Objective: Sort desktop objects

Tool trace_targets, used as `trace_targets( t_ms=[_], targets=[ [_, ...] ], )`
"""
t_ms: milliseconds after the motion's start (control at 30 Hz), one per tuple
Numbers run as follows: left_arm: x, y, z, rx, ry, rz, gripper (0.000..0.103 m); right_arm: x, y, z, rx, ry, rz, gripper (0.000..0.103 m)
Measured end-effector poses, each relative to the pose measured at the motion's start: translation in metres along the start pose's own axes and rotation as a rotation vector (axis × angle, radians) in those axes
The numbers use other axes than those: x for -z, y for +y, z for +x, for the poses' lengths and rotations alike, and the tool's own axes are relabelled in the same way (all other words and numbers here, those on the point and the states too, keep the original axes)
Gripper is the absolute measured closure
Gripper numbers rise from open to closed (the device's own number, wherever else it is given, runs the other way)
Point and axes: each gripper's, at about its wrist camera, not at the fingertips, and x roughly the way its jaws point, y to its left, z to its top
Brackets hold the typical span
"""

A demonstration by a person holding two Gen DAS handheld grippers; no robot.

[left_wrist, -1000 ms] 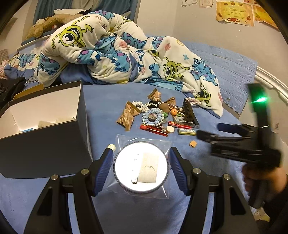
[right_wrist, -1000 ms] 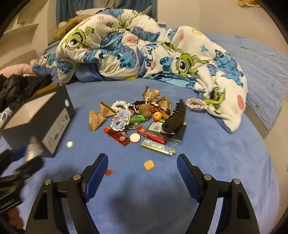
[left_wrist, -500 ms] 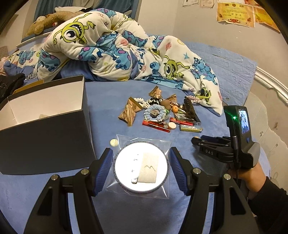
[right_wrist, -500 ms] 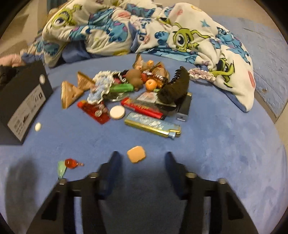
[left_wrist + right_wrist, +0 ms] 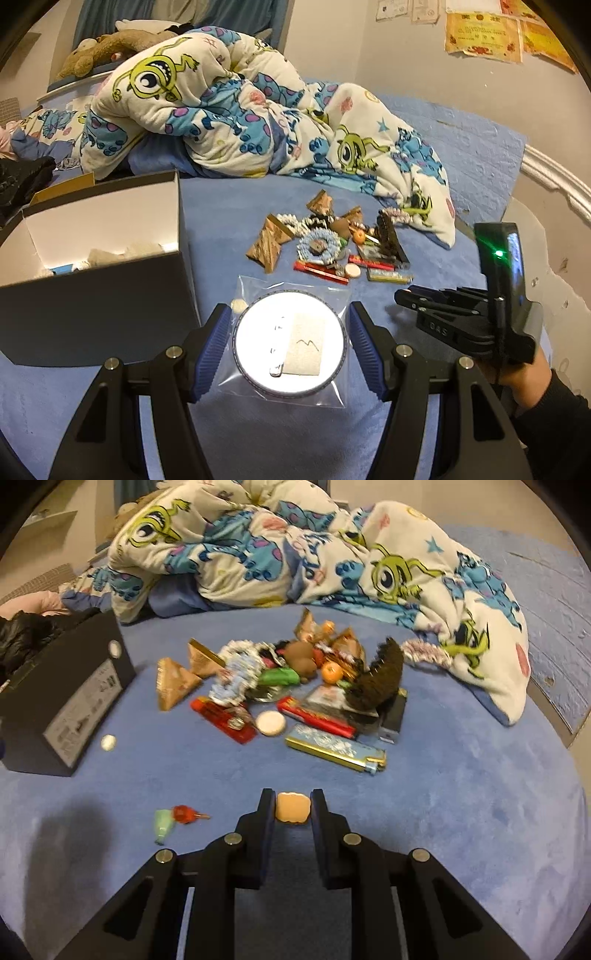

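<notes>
My left gripper (image 5: 290, 343) is shut on a round white tin in a clear bag (image 5: 290, 347), held above the blue bed. An open dark box (image 5: 92, 266) stands to its left. My right gripper (image 5: 293, 806) is low on the bed with its jaws closed to the sides of a small tan biscuit-shaped piece (image 5: 293, 807). The right gripper also shows in the left wrist view (image 5: 406, 295). A heap of small objects (image 5: 295, 686) lies beyond: triangular packets, red bars, a gold-blue lighter (image 5: 334, 747), a black hair claw (image 5: 376, 679).
A rumpled cartoon quilt (image 5: 295, 554) fills the back of the bed. A red and green trinket (image 5: 173, 818) lies left of the right gripper. A small white disc (image 5: 108, 743) lies by the box. The bed edge and wall are at the right.
My right gripper has moved forward and down to the tan piece and its jaws have closed from wide open onto it. The left gripper holds the bagged tin nearly still.
</notes>
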Motion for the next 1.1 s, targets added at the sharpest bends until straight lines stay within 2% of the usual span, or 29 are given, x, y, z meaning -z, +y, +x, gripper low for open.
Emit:
trace_targets(
  t_ms=[267,467,633,800,1100],
  targets=[
    [-0.036,0.022,-0.021,-0.023,-0.056,-0.038,0.038,-0.028,0.032,-0.033,-0.074,-0.056,-0.026,0.084],
    [-0.059,0.043,-0.037,-0.064,-0.065,-0.02,0.038,-0.051,0.067,-0.051,-0.141,-0.096,-0.045,0.084],
    [-0.074,0.07,-0.055,-0.126,-0.073,-0.009,0.038,-0.071,0.109,-0.065,-0.193,-0.133,-0.089,0.084],
    [-0.074,0.113,-0.072,-0.213,-0.059,-0.029,0.038,-0.085,0.155,-0.072,-0.242,-0.151,-0.121,0.084],
    [-0.052,0.185,-0.083,-0.306,-0.017,-0.085,0.038,-0.093,0.237,-0.069,-0.335,-0.136,-0.159,0.084]
  ],
)
